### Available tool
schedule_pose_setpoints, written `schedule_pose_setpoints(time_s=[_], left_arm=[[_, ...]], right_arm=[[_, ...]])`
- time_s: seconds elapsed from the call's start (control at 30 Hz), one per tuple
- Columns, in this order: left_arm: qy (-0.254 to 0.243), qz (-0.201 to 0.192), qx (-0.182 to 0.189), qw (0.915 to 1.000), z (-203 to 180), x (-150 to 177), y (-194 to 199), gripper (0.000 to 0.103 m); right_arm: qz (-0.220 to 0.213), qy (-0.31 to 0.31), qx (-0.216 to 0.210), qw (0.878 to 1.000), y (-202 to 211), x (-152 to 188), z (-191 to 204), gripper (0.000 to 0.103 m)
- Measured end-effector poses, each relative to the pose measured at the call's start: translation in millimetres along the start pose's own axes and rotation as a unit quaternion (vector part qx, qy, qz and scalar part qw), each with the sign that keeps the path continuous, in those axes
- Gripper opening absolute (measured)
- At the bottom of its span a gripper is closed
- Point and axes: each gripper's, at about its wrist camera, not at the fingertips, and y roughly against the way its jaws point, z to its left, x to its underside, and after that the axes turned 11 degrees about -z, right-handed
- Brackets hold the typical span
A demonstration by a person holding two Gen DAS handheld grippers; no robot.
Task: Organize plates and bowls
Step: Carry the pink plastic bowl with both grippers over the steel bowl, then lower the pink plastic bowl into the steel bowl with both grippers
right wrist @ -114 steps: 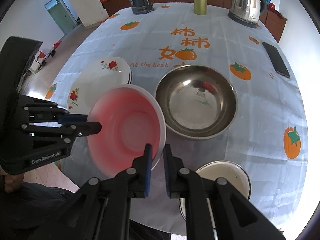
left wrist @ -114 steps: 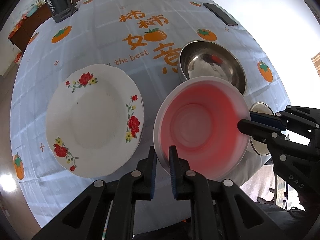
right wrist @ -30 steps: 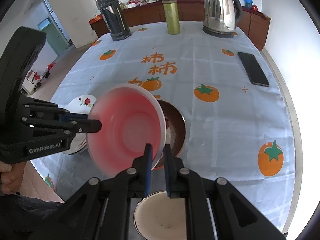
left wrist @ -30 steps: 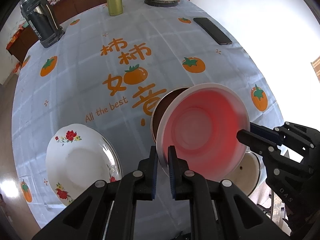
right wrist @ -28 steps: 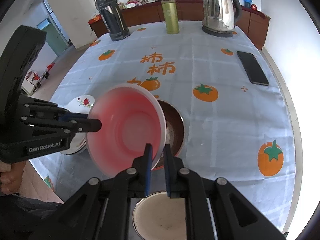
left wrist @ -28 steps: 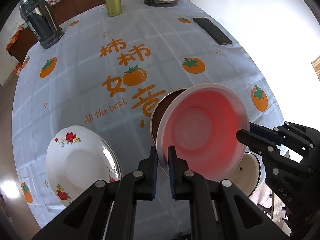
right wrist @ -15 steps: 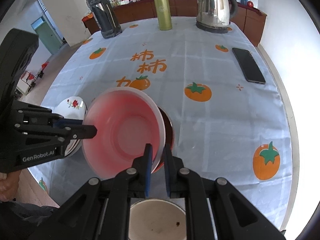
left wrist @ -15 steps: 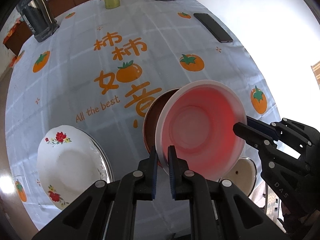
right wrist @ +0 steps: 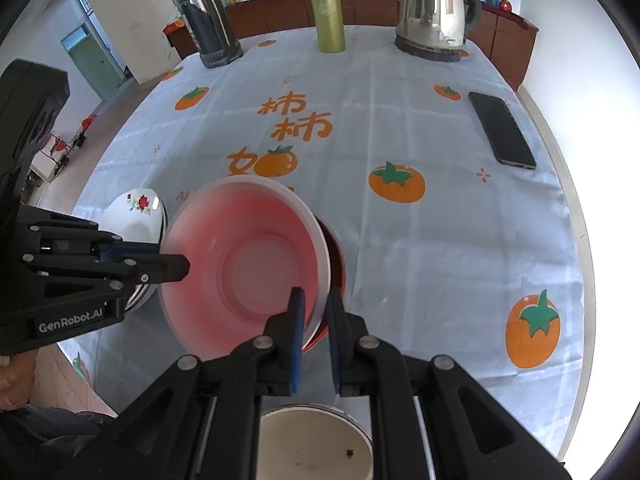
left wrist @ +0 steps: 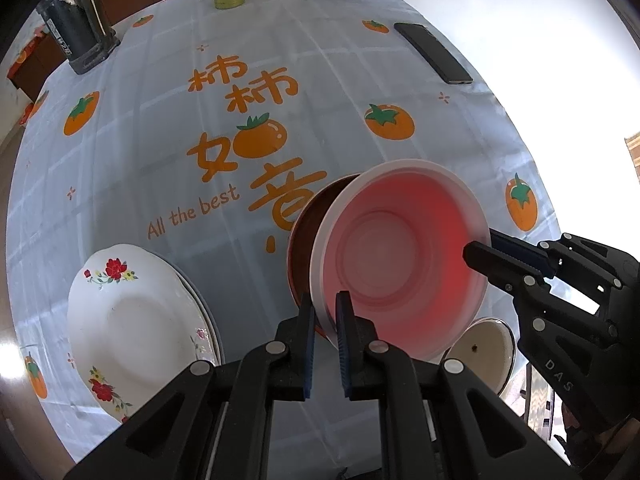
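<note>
Both grippers hold one pink plastic bowl (left wrist: 396, 268) by its rim, above the table. My left gripper (left wrist: 323, 312) is shut on its near-left rim. My right gripper (right wrist: 314, 308) is shut on its opposite rim; it shows in the left wrist view (left wrist: 486, 250) too. The bowl (right wrist: 244, 264) hangs tilted over the steel bowl (left wrist: 306, 236), which reflects red and is mostly hidden. A floral white plate (left wrist: 132, 328) lies on the table to the left. A small cream enamel bowl (right wrist: 316, 444) sits near the table's front edge.
The tablecloth (left wrist: 160, 128) has orange persimmon prints. At the far side stand a dark thermos (right wrist: 204, 20), a green flask (right wrist: 330, 16) and a steel kettle (right wrist: 434, 8). A black phone (right wrist: 502, 130) lies at the right.
Both grippers have carried the pink bowl from beside the floral plate to over the steel bowl. In the last second it has sunk a little lower over it.
</note>
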Motion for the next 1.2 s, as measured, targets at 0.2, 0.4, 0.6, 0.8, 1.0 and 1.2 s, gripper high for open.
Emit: schedule_pose_setpoints(time_s=[0.2, 0.4, 0.6, 0.8, 1.0, 1.2], left_arm=[[0.004, 0.005, 0.0, 1.0, 3, 0, -5, 0.011], [0.006, 0.008, 0.0, 0.9999, 5, -1, -9, 0.011], [0.008, 0.012, 0.0, 0.9999, 6, -2, -13, 0.011], [0.008, 0.016, 0.0, 0.9998, 6, -3, -17, 0.011], [0.009, 0.021, 0.001, 0.9997, 6, -3, -21, 0.012], [0.006, 0.023, -0.001, 0.9997, 5, -3, -23, 0.012]], right_arm=[[0.008, 0.001, 0.0, 1.0, -6, 0, 0, 0.011], [0.011, 0.002, 0.001, 1.0, -8, -1, 0, 0.011], [0.015, 0.003, 0.002, 1.0, -12, -2, 1, 0.011], [0.021, 0.003, 0.001, 1.0, -17, -2, 0, 0.011], [0.025, 0.004, 0.001, 1.0, -20, -2, -1, 0.011], [0.031, 0.005, 0.002, 0.999, -24, 0, -3, 0.011]])
